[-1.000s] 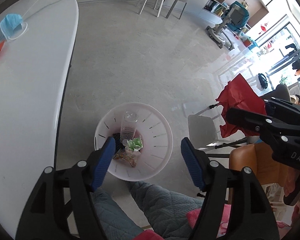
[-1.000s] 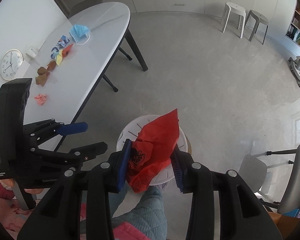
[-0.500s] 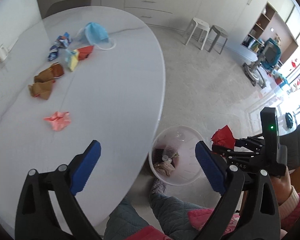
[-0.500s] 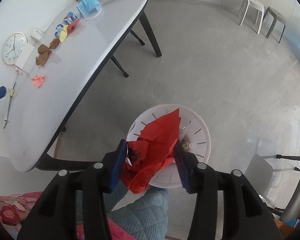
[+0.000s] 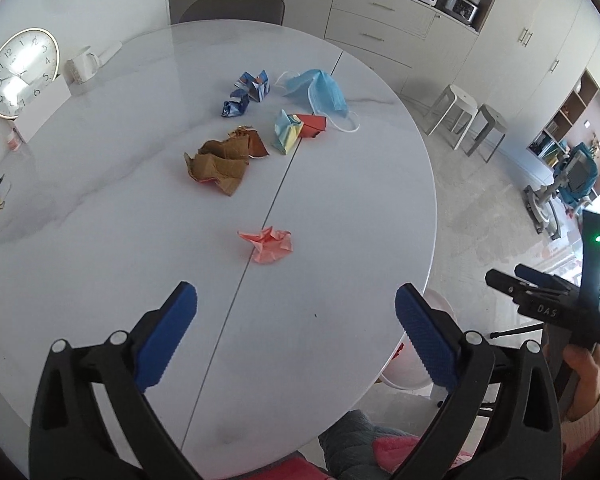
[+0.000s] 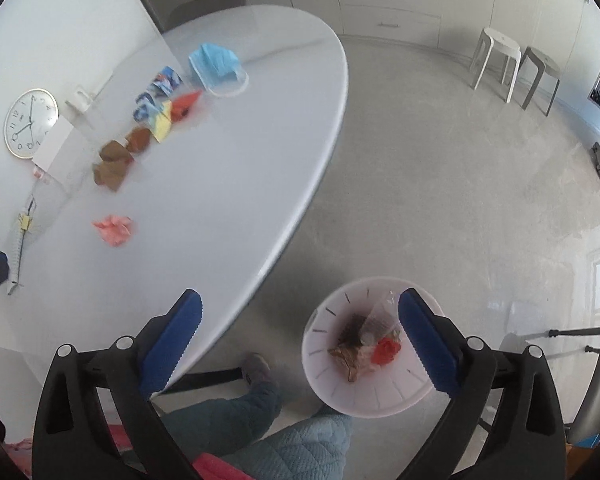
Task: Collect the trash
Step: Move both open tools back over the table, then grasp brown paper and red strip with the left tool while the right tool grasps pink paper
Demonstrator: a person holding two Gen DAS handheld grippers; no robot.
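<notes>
Left gripper point(image 5: 296, 336) and right gripper point(image 6: 300, 338) are opening, empty; pink wad point(image 5: 267, 245) lies unobstructed on table point(image 5: 100, 240).

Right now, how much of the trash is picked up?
Some is done: the white bin on the floor already holds red paper and other scraps. Both grippers are opening, with nothing between their fingers. Left on the table: pink wad, brown paper, blue mask, coloured wrappers.

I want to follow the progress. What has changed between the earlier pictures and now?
The right gripper let go of the red bag, which now lies in the white bin; its jaws are opening, empty. The left gripper, opening and empty, swung from the bin to the table. The pink paper and other scraps stayed.
</notes>
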